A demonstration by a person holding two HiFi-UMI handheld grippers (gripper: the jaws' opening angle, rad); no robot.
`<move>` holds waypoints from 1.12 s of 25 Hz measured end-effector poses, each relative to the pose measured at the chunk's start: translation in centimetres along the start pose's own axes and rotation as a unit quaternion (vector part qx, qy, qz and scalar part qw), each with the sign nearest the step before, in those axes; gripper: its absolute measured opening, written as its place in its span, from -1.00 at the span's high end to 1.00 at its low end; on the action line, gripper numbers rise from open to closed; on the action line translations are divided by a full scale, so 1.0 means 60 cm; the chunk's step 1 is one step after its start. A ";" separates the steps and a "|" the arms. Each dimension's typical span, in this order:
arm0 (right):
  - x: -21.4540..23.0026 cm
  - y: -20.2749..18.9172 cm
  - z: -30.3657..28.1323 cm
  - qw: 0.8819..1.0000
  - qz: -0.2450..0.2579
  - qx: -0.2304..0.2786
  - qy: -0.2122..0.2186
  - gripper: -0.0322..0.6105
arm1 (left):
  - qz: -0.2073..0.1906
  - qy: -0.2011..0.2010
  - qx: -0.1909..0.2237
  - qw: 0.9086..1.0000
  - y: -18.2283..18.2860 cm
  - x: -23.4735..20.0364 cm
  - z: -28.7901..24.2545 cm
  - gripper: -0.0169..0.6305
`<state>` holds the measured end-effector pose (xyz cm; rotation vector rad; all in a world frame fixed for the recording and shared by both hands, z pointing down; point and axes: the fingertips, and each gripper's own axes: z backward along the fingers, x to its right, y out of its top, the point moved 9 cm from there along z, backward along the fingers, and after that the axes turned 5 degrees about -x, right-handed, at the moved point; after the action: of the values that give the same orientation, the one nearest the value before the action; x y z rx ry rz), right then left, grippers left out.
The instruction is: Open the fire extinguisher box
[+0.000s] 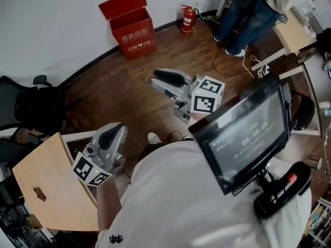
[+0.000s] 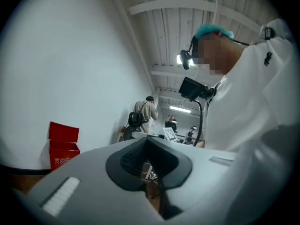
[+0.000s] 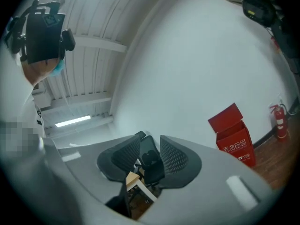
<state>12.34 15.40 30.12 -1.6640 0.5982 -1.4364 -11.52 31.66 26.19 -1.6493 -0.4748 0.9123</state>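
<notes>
The red fire extinguisher box stands on the wooden floor against the white wall, its lid tipped up and back. It also shows as the red box low at the left of the left gripper view and as the red box at the right of the right gripper view. My right gripper hovers well short of the box, pointing toward it, jaws apart with nothing between them. My left gripper hangs lower left by my body, its pads slightly apart and empty. Neither gripper touches the box.
A red fire extinguisher stands to the right of the box by the wall. A person in jeans stands at the back right, with cables on the floor nearby. A black office chair and a wooden panel are at the left.
</notes>
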 end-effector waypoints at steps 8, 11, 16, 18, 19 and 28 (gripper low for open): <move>-0.054 0.012 0.156 1.000 0.009 -0.002 0.012 0.57 | -0.010 0.011 -0.008 1.000 -0.025 0.129 -0.062 0.96; -0.070 0.008 0.198 1.000 0.012 0.003 0.015 0.57 | -0.010 0.012 -0.007 1.000 -0.036 0.167 -0.071 0.96; -0.107 0.010 0.245 0.999 0.033 0.000 0.030 0.57 | -0.005 0.011 -0.008 1.000 -0.054 0.213 -0.085 0.96; -0.120 0.014 0.259 0.998 0.047 -0.002 0.036 0.57 | -0.004 0.011 -0.006 1.000 -0.057 0.228 -0.091 0.96; -0.126 0.016 0.265 0.998 0.054 -0.003 0.038 0.57 | -0.004 0.011 -0.005 1.000 -0.058 0.235 -0.093 0.96; -0.151 0.029 0.288 0.996 0.083 0.003 0.043 0.58 | -0.008 0.007 -0.006 1.000 -0.062 0.254 -0.103 0.96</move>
<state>27.11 26.57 23.69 -1.5166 0.7615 -1.3914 3.25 39.78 25.31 -1.6605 -0.4839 0.8867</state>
